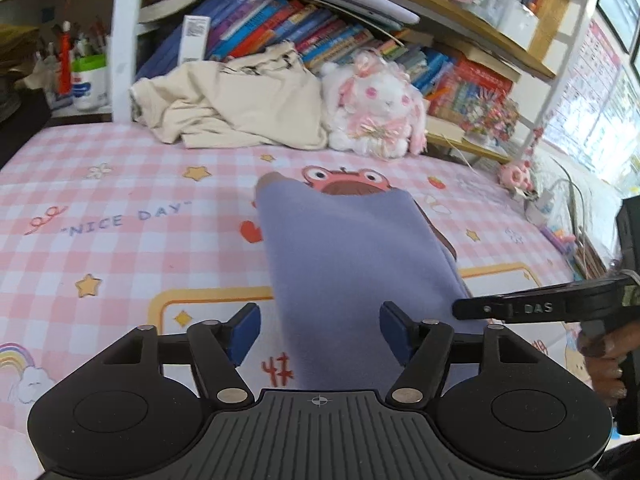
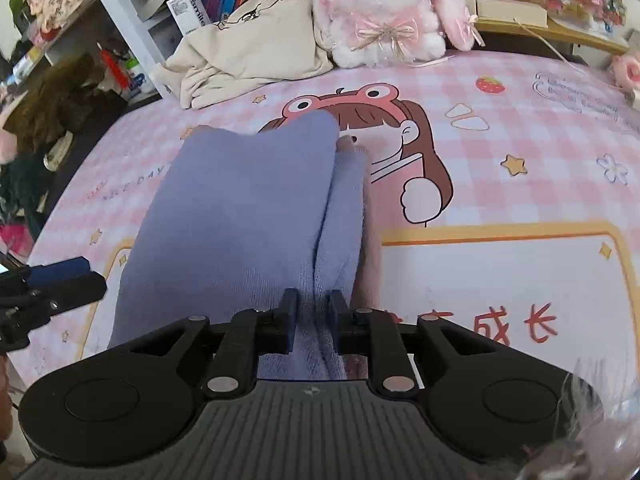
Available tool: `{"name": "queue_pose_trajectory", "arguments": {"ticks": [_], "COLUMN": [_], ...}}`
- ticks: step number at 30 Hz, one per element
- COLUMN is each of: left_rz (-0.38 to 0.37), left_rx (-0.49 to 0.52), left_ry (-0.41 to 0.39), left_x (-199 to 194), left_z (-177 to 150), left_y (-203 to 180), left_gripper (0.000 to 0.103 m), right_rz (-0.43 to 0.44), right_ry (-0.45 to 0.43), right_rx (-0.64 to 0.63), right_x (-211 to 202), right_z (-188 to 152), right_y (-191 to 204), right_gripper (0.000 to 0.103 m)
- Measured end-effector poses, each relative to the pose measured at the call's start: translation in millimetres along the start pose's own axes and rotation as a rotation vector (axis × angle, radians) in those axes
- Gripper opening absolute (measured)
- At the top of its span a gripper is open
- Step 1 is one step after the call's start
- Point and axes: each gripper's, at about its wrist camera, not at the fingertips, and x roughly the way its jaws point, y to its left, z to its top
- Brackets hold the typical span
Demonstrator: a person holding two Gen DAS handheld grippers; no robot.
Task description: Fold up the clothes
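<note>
A lavender-blue garment (image 1: pixel 352 248) lies folded lengthwise on the pink checked mat (image 1: pixel 120 240), running away from me. My left gripper (image 1: pixel 320 334) is open, its blue pads on either side of the garment's near end, holding nothing. My right gripper (image 2: pixel 313 318) is shut on the near edge of the same garment (image 2: pixel 240 208), where the fabric bunches between the pads. The right gripper also shows in the left wrist view (image 1: pixel 480 310), at the garment's right edge. The left gripper's tip shows at the left of the right wrist view (image 2: pixel 60 276).
A crumpled cream garment (image 1: pixel 232 100) lies at the back of the mat. A white and pink plush rabbit (image 1: pixel 376 104) sits beside it. Shelves of books (image 1: pixel 280 28) stand behind. A small pink toy (image 1: pixel 516 176) sits at the mat's right edge.
</note>
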Motion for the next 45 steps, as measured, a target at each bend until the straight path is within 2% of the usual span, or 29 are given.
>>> {"name": "queue_pose_trajectory", "arguments": {"ticks": [1,3,6,10,12,14,17,21,26,27,28,29,30,31,32,33,35,36,38,40,43,44,45], "left_rz": [0.008,0.018,0.019,-0.011,-0.045,-0.064,-0.063,-0.06,-0.139,-0.147,-0.159,-0.171,-0.182,-0.191,-0.173,-0.155,-0.093,-0.097,-0.104,-0.112,-0.124,-0.128,-0.132], "left_rx": [-0.006,-0.033,-0.073,-0.126,-0.177,-0.221,-0.194,-0.206,-0.348,-0.363,-0.371,-0.38,-0.396,-0.41,-0.383,-0.355,-0.247,-0.26,-0.286,-0.311,-0.35,-0.362,-0.375], "left_ry": [-0.01,-0.007,0.01,0.064,0.086,0.113,0.125,0.176,0.201,0.196,0.203,0.21,0.215,0.22,0.215,0.208,0.177,0.182,0.194,0.205,0.221,0.227,0.233], "left_x": [-3,-6,-8,0,8,14,27,51,70,71,73,75,76,77,76,74,64,64,65,65,66,66,66], "left_z": [1,0,-1,-7,-10,-9,-3,1,-3,-2,-2,-1,0,0,2,3,6,6,6,5,5,5,5], "left_y": [2,7,13,19,24,26,24,29,48,50,50,51,51,50,45,40,20,22,26,30,36,38,40], "left_gripper": [0.075,0.08,0.082,0.084,0.084,0.084,0.084,0.083,0.082,0.079,0.071,0.067,0.057,0.056,0.055,0.051,0.046,0.046,0.046,0.048,0.051,0.051,0.051], "right_rz": [-0.003,-0.006,-0.012,-0.019,-0.011,0.041,0.114,0.165,0.169,0.169,0.166,0.164,0.157,0.146,0.134,0.119,0.089,0.074,0.055,0.051,0.055,0.065,0.079], "right_ry": [0.0,0.005,0.012,0.02,0.03,0.057,0.093,0.107,0.097,0.095,0.095,0.096,0.094,0.087,0.072,0.05,-0.009,-0.039,-0.083,-0.054,0.006,0.023,0.037], "right_rx": [-0.002,0.003,0.011,0.02,0.046,0.144,0.278,0.357,0.344,0.339,0.331,0.324,0.307,0.28,0.253,0.206,0.064,-0.008,-0.126,-0.119,0.023,0.075,0.12], "right_x": [-2,-5,-9,-15,-15,-7,4,15,23,24,26,27,28,26,22,17,6,0,-10,-6,2,4,5], "right_z": [1,-1,-2,-4,-6,-8,-11,-6,0,1,2,3,4,4,4,3,-1,-3,-6,-6,1,3,3], "right_y": [1,1,0,-1,-4,-17,-36,-47,-45,-45,-43,-42,-40,-37,-33,-26,-5,5,22,20,-2,-10,-18], "right_gripper": [0.021,0.046,0.064,0.073,0.073,0.073,0.069,0.064,0.058,0.053,0.052,0.048,0.044,0.04,0.031,0.027,0.023,0.022,0.022,0.023,0.034,0.04,0.042]}}
